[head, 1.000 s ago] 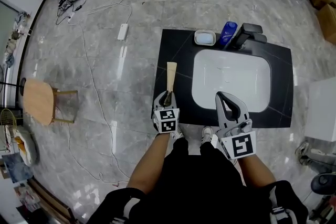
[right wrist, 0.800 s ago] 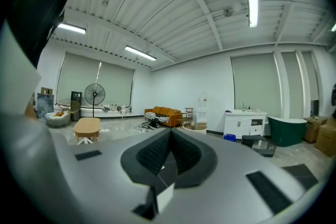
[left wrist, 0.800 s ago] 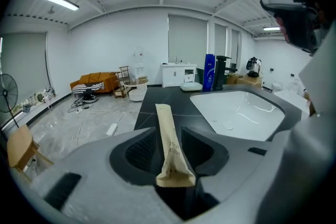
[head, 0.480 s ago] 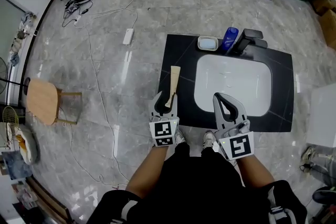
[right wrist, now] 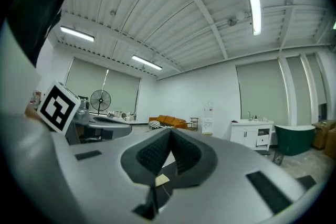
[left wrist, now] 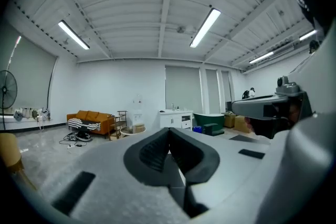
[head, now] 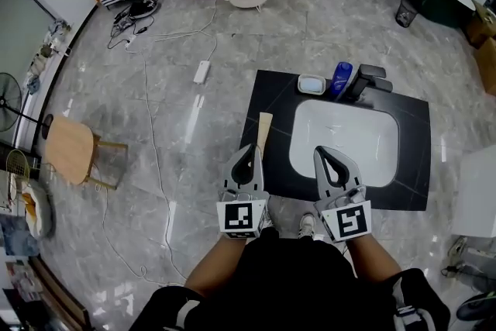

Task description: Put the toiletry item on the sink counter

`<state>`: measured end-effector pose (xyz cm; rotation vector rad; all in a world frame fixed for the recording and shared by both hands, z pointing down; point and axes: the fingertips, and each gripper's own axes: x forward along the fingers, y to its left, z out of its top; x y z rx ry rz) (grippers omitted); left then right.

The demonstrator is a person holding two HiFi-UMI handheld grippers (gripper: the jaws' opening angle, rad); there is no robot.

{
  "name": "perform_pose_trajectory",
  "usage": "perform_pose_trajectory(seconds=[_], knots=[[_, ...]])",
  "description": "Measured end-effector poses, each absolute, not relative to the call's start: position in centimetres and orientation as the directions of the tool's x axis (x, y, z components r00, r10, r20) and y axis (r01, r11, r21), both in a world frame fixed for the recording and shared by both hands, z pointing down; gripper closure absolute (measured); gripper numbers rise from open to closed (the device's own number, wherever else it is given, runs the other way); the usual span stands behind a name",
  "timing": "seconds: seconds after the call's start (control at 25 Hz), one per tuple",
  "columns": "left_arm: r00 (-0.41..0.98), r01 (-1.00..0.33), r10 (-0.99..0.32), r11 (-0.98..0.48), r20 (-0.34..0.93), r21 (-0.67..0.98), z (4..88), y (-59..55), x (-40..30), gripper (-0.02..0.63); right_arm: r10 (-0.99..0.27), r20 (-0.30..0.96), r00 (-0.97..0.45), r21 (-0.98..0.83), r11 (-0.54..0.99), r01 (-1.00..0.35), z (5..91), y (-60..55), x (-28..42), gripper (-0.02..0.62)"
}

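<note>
The toiletry item, a long tan wooden piece [head: 263, 128], lies flat on the left strip of the black sink counter [head: 415, 159], beside the white basin [head: 345, 139]. My left gripper [head: 249, 146] hovers just short of its near end, apart from it, jaws shut with nothing between them. In the left gripper view the left gripper [left wrist: 169, 131] points level across the room, pads together. My right gripper [head: 322, 149] hangs over the basin's near edge, shut and empty; in the right gripper view the right gripper [right wrist: 170, 134] shows meeting pads.
At the counter's back stand a soap dish [head: 311, 84], a blue bottle [head: 339, 77] and a black faucet [head: 364, 78]. A round wooden stool [head: 70, 149] stands to the left. Cables and a power strip [head: 201, 72] cross the marble floor.
My left gripper opened and let go of the wooden item, drew back toward me and closed. The item now rests on the counter. The right gripper has barely moved.
</note>
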<state>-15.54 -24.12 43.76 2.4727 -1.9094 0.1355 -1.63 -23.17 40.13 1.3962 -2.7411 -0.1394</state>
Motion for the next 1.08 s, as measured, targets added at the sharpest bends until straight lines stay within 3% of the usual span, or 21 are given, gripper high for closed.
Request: perform_pose_trajectory(seconds=[1.08], knots=[[0.285, -0.956, -0.956, -0.289, 0.062, -0.057, 42.9, -22.0, -13.9, 0.594, -0.8, -0.017, -0.599, 0.143, 0.591, -0.794, 38.1, -22.0, -1.0, 0.592]])
